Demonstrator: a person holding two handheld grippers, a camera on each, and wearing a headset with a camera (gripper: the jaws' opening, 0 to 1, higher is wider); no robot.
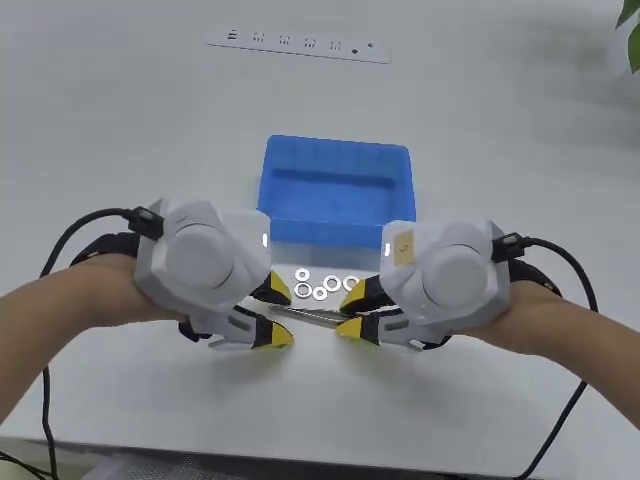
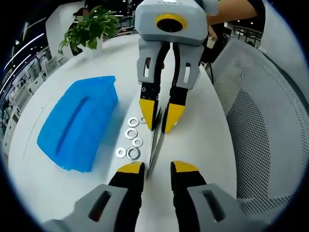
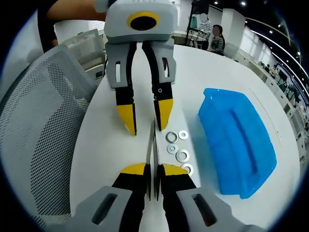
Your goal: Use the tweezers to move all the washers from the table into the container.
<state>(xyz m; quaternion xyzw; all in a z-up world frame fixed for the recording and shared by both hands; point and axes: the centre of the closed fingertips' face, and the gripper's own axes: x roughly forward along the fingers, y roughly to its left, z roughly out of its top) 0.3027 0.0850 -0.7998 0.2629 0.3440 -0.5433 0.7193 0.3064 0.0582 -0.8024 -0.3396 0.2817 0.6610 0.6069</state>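
Rear of tweezers (image 1: 310,316) hidden inside right claw (image 1: 356,310), plant (image 1: 632,40) cut by frame edge, strip (image 1: 300,44) markings unreadable

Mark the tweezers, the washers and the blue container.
tweezers (image 2: 152,145), left gripper view, middle of the shaft.
washers (image 2: 130,134), left gripper view, one ring in the cluster.
blue container (image 1: 337,152), head view, far rim.

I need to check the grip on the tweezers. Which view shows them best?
The right gripper view: the tweezers run up from the right gripper, its jaws closed on them. The left gripper view shows most of their length, ending by the open left gripper. The head view shows a short stretch.
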